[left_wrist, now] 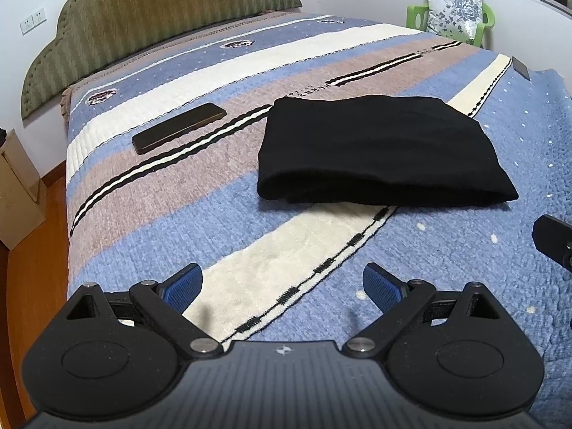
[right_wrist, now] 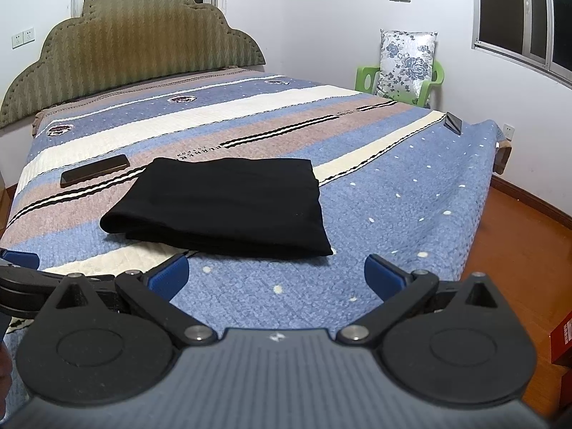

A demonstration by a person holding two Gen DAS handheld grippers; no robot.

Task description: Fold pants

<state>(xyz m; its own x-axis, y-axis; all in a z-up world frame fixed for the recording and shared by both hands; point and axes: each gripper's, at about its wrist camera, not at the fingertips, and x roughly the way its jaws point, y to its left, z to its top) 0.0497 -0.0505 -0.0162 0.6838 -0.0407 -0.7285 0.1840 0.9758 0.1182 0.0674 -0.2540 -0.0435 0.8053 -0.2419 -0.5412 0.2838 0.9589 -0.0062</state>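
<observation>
Black knit pants (left_wrist: 379, 150) lie folded in a compact rectangle mid-bed on the striped blue-and-cream blanket (left_wrist: 321, 307), apart from both tools. Left tool (left_wrist: 282, 286) and right tool (right_wrist: 277, 275) gape wide, empty. Looks finished; if tidying, press edges flat, avoid dragging layers.

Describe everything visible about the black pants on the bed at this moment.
The black pants lie folded into a compact, roughly rectangular stack of several layers. The fabric looks soft, matte and plain; no waistband, pockets or hems can be made out. The rounded fold faces the cameras, layered edges showing at the near left corner. They rest flat on the striped bedspread, across its cream stripe, apart from the dark phone. Neither open gripper touches them.
</observation>
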